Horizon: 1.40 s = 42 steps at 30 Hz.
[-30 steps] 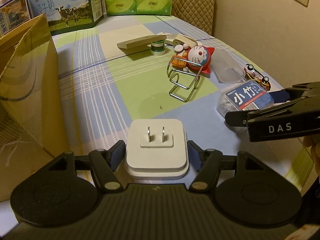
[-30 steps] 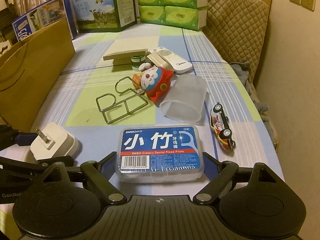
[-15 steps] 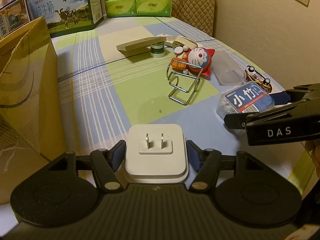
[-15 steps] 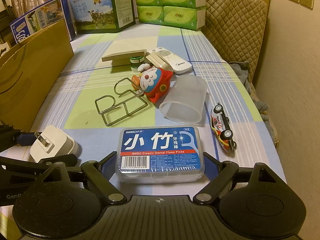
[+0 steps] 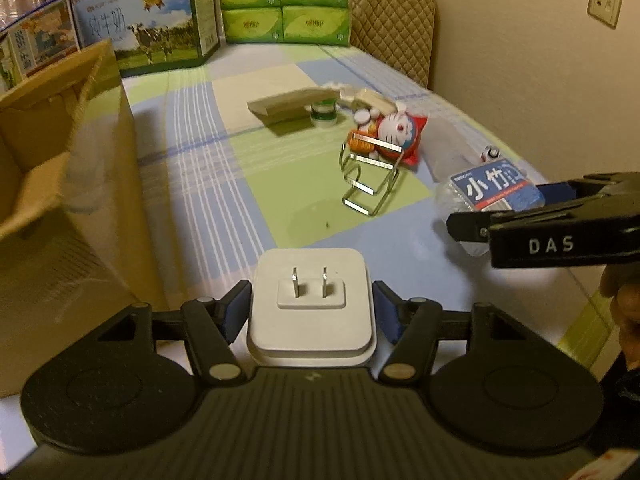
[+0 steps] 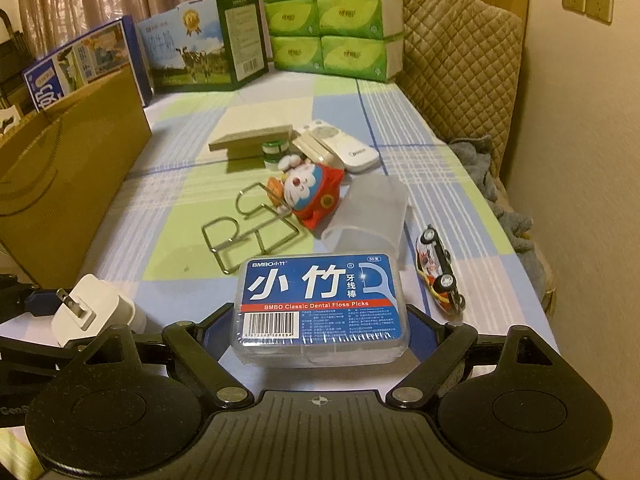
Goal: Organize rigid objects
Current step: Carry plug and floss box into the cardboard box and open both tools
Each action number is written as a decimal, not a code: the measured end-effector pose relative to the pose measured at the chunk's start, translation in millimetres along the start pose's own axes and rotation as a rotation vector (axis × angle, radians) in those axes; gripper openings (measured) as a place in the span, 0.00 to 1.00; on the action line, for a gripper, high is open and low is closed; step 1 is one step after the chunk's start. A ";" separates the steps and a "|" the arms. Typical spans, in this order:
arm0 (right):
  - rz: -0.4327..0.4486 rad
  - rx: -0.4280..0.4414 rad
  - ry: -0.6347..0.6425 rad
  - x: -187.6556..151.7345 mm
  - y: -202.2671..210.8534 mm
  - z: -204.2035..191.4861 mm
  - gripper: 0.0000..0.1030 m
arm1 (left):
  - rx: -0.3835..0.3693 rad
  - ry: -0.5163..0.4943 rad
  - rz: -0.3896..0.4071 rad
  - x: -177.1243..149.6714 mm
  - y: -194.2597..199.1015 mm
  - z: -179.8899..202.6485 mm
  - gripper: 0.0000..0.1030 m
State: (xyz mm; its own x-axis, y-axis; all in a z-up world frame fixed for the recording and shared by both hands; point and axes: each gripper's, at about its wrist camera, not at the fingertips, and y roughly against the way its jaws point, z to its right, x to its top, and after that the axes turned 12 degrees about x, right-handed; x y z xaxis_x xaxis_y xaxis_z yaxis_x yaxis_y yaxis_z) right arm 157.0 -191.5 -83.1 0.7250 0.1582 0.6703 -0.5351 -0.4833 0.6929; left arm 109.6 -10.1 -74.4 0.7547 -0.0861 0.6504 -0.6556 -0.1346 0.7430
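My left gripper (image 5: 312, 306) is shut on a white plug charger (image 5: 312, 320), prongs facing up, held a little above the checked tablecloth (image 5: 224, 184). The same charger (image 6: 94, 308) shows at the lower left of the right wrist view. My right gripper (image 6: 320, 330) is shut on a clear dental floss pick box (image 6: 320, 300) with a blue label, pads against both its short sides. In the left wrist view that floss box (image 5: 494, 190) sits tilted between the right gripper's black fingers (image 5: 472, 226). An open cardboard box (image 5: 60, 200) stands right beside the left gripper, on its left.
Mid-table lie a wire rack (image 6: 248, 232), a cat-robot toy (image 6: 312, 192), a clear plastic cup (image 6: 368, 216), a toy car (image 6: 438, 280), a white remote (image 6: 344, 146) and a wooden block (image 6: 252, 138). Milk cartons (image 6: 200, 48) and tissue packs (image 6: 328, 20) line the far edge.
My left gripper has risen a little with the charger in it, so the cardboard box's open top now shows. The right gripper and the floss box have stayed put.
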 end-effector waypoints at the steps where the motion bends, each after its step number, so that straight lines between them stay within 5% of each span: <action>1: 0.004 0.003 0.003 1.8 3.5 -2.7 0.81 | -0.001 0.004 0.006 2.4 5.5 -2.2 0.58; 11: 0.077 0.060 0.074 37.6 46.0 -50.7 0.81 | 0.024 0.049 0.094 29.3 66.6 -38.1 0.58; 20: 0.102 0.186 0.186 78.5 43.8 -121.3 0.81 | 0.156 0.086 0.138 51.4 105.2 -117.2 0.58; 31: 0.027 0.349 0.380 100.1 -13.1 -216.5 0.81 | 0.255 0.140 0.058 42.9 76.2 -216.7 0.58; 42: -0.034 0.369 0.446 96.0 -57.2 -239.3 0.81 | 0.234 0.168 0.051 35.3 58.3 -240.0 0.59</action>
State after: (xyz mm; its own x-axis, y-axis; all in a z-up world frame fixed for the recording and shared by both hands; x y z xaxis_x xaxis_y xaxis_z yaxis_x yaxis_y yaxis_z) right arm 153.4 57.3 5.2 0.4437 0.4879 0.7517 -0.2701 -0.7270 0.6313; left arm 92.3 216.0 29.8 0.6933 0.0635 0.7179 -0.6548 -0.3605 0.6643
